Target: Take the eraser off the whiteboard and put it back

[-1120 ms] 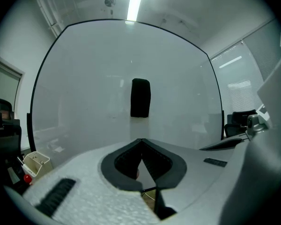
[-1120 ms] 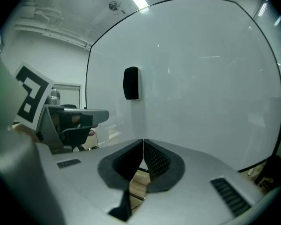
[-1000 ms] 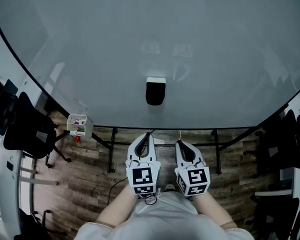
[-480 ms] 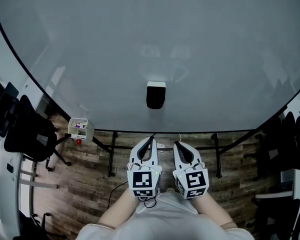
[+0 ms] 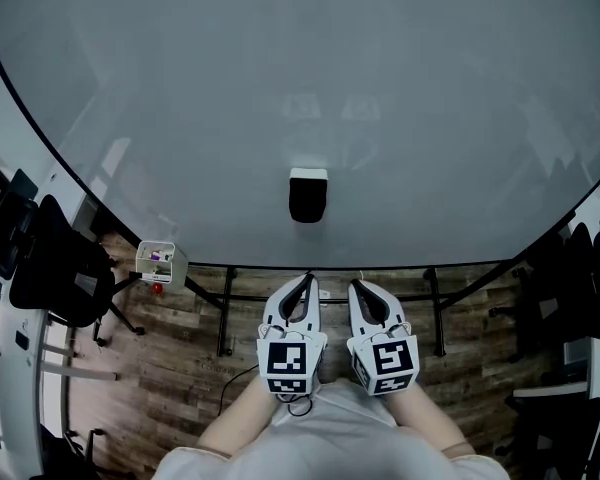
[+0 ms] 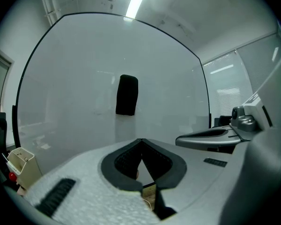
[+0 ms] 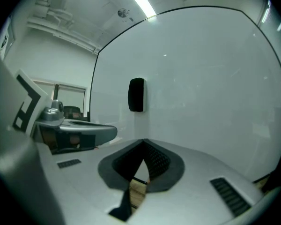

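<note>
**Eraser (image 5: 308, 195) on whiteboard (image 5: 430, 98), both hand-held grippers closed and empty**

The eraser is stuck upright to the whiteboard face, low and near the middle, a little above the bottom edge. Its body is black, with a pale top end in the head view.

Your left hand-held gripper (image 5: 306, 282) is held in front of you below the board's bottom edge. Its jaws are together at the tips, with nothing between them. Your right hand-held gripper (image 5: 356, 286) is just beside it, also with jaws together and nothing held. Both point at the board, roughly level, and neither touches the eraser.

In the left gripper view the eraser shows above the jaw tips, slightly left of their line, with your other gripper at the right edge. In the right gripper view the eraser is above the tips, again a touch left.

A small white box (image 5: 160, 259) sits at the board's lower left corner, with something red under it. Black chairs (image 5: 55, 268) stand at the left, and more dark ones at the right edge. The board's dark stand (image 5: 225, 308) rests on the wood floor (image 5: 170, 368).
</note>
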